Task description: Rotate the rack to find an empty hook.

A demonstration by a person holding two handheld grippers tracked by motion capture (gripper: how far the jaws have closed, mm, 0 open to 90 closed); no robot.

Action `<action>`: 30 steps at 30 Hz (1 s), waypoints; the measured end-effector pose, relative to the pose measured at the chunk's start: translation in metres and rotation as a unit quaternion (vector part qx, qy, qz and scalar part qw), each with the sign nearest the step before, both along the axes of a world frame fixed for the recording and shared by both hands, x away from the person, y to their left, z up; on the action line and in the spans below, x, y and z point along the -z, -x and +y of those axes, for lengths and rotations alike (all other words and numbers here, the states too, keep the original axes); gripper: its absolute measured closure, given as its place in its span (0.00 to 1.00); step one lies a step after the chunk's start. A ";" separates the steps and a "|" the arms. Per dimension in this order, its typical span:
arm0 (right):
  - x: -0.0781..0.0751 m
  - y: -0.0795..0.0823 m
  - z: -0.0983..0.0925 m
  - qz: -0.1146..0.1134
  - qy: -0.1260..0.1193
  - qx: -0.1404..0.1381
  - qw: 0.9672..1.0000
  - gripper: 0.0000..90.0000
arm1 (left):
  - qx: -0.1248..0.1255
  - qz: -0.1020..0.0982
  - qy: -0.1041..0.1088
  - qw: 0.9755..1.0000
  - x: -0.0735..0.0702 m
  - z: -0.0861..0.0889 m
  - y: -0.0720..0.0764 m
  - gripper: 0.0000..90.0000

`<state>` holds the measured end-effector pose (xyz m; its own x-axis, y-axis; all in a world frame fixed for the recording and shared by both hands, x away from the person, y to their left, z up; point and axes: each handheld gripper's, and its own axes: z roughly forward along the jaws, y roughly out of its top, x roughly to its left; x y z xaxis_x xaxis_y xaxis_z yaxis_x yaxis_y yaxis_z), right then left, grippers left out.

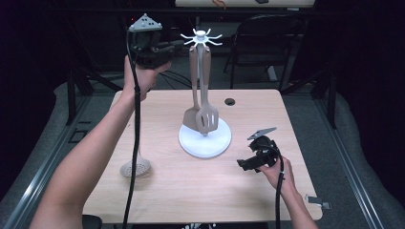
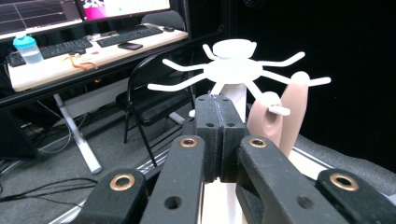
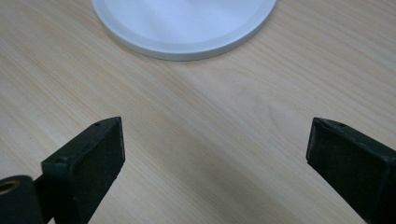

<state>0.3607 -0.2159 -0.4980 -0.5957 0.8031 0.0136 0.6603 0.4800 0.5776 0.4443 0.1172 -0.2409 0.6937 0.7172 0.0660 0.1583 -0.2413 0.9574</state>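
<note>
On white rack, two utensils hanging

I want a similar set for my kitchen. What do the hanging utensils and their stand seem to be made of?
The slotted turner and spatula look like matte beige silicone or plastic: soft, even colour, no glare. The stand looks like smooth white plastic or painted metal, with a faint sheen.

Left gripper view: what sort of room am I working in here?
Probably a lab or office workspace, not a kitchen. Behind the white utensil stand are a desk with monitors and keyboards, a black folding chair, and loose cables on grey carpet.
</note>
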 end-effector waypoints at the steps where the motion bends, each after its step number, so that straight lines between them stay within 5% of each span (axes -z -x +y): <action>1: 0.000 0.000 0.000 0.001 -0.003 -0.001 1.000 0.05 | 0.000 0.000 0.000 1.000 0.000 0.000 0.000 1.00; 15: 0.001 0.000 0.001 0.003 0.002 -0.005 1.000 0.05 | -0.026 -0.004 -0.007 1.000 0.000 0.000 -0.012 1.00; 26: 0.001 0.000 0.002 0.003 0.003 -0.003 1.000 0.05 | 0.011 -0.028 0.013 0.999 0.000 0.006 0.022 1.00; 30: 0.001 0.000 0.003 0.005 0.007 -0.005 1.000 0.05 | 0.020 -0.024 0.008 0.999 0.001 0.002 0.022 1.00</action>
